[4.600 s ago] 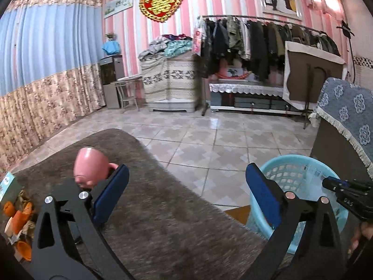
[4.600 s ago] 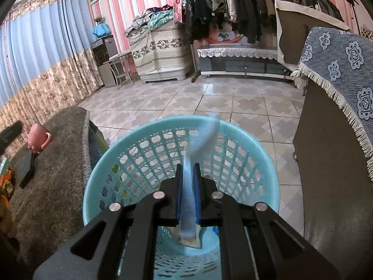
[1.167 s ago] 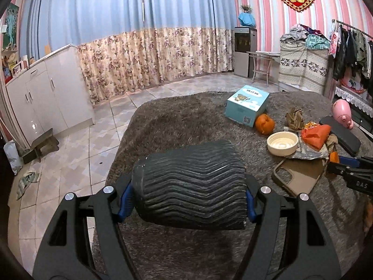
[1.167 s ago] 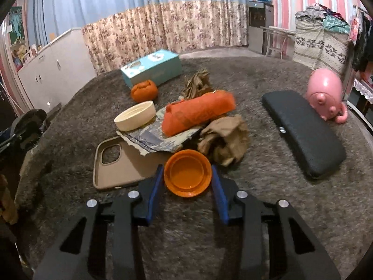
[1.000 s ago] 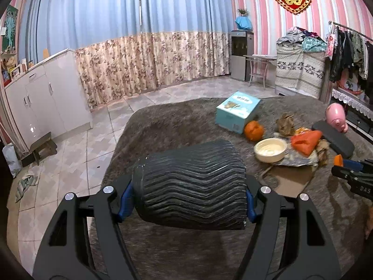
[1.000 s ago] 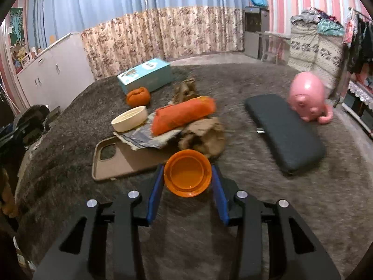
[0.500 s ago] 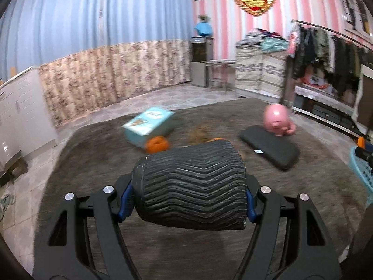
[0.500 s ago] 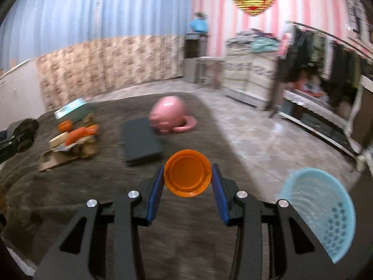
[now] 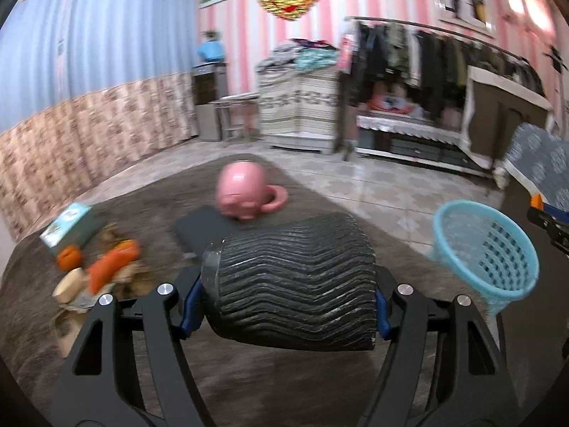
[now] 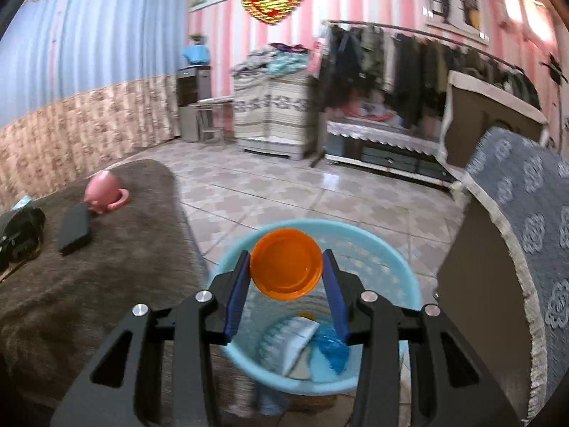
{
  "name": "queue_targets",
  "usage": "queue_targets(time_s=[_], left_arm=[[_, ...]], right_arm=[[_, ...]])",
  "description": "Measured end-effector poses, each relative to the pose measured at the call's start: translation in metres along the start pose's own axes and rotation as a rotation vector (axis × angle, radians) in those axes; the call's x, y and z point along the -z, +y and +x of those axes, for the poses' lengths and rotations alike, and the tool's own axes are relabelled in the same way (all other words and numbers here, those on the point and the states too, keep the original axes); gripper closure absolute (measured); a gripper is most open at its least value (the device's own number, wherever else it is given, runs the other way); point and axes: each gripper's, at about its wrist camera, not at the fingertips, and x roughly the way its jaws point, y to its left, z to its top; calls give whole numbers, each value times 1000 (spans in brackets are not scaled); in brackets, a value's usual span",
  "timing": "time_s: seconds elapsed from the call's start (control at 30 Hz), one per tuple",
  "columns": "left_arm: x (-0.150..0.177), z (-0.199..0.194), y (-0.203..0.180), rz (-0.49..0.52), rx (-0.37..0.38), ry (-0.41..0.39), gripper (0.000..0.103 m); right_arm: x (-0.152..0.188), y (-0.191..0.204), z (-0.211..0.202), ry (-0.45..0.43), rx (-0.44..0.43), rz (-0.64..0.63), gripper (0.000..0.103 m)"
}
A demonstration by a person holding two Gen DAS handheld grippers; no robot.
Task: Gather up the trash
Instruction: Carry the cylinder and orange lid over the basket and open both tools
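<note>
Moved: both views have swung from the cluttered table [image 9: 320,384] to the blue basket [image 10: 398,270], lower centre.
Right hand-held gripper [image 10: 286,275]: pinches orange lid [image 10: 286,268] above the basket, seemingly poised to drop it.
Left hand-held gripper [image 9: 288,300]: clamps black ribbed roll [image 9: 291,284], basket at right.

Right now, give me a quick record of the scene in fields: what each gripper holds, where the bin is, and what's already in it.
left gripper: shut on ribbed black cup, over the brown table cover
right gripper: shut on orange dish, above the basket
blue basket: on the floor beside the table
basket contents: white and blue wrappers
</note>
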Motion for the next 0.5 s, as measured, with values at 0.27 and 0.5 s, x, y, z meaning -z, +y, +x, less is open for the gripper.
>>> queue_targets(time_s=[0.27, 0.5], left_arm=[[-12, 34, -82, 70, 124, -6, 34], [-23, 64, -159, 157, 224, -15, 34]], right_arm=[[9, -45, 14, 1, 76, 51, 62], [17, -89, 19, 1, 125, 117, 62]])
